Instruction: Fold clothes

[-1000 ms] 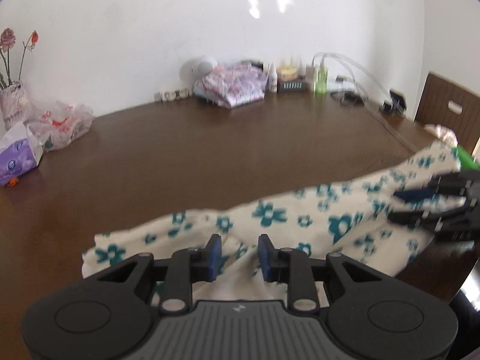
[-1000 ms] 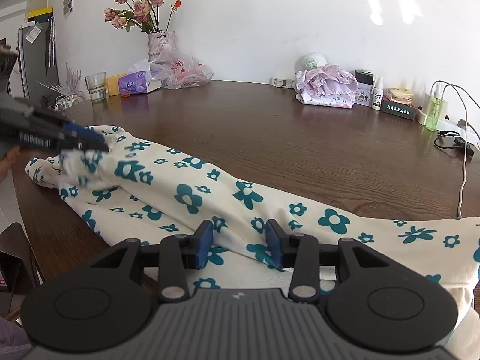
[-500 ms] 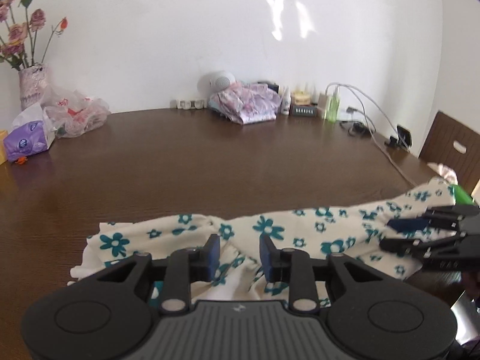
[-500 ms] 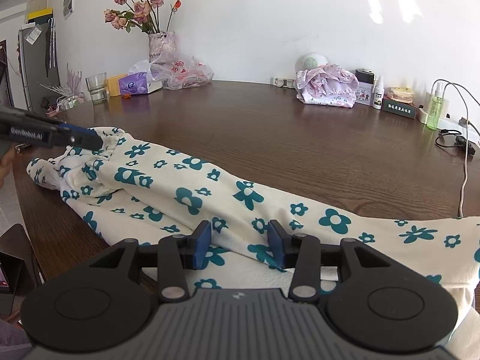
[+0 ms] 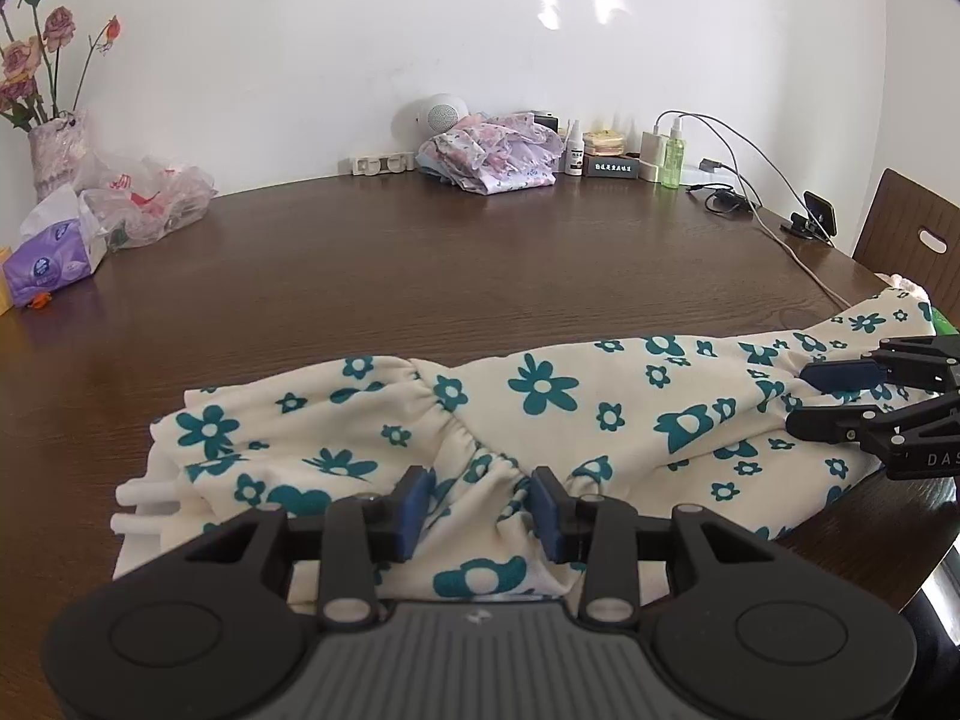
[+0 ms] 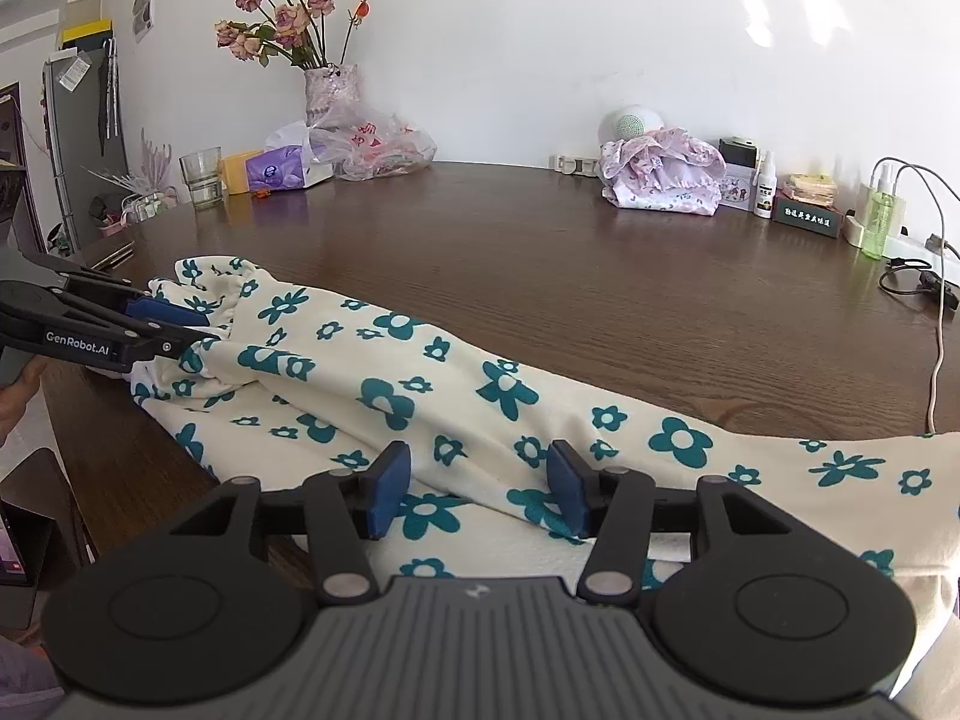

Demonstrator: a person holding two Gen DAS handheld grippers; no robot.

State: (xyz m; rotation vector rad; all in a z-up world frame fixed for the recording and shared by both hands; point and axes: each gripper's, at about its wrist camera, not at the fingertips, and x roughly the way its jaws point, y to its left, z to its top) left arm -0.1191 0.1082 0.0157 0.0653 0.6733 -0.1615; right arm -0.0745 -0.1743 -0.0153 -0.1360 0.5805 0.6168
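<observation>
A cream garment with teal flowers (image 5: 600,414) lies stretched along the near edge of the brown table (image 5: 480,276). My left gripper (image 5: 480,510) hovers over its gathered waistband, jaws opening. The cloth lies loose between the blue pads (image 5: 414,507) and neither pad presses on it. From the right wrist view the left gripper (image 6: 195,327) sits at the garment's (image 6: 420,384) left end. My right gripper (image 6: 478,495) is over the other end, jaws opening, with fabric below the gap and not pinched. In the left wrist view the right gripper (image 5: 831,399) stands at the right edge.
A folded pink floral garment (image 5: 489,156) sits at the back by the wall. Bottles (image 5: 672,159) and cables (image 5: 774,228) are at the back right, and a chair (image 5: 906,240) stands to the right. At the back left are a vase (image 6: 330,96), plastic bag (image 6: 378,144), tissue pack (image 5: 51,261) and glass (image 6: 202,177).
Both grippers' jaws have widened and let the fabric go slack; it now rests on the table. The left wrist view has levelled and shifted slightly.
</observation>
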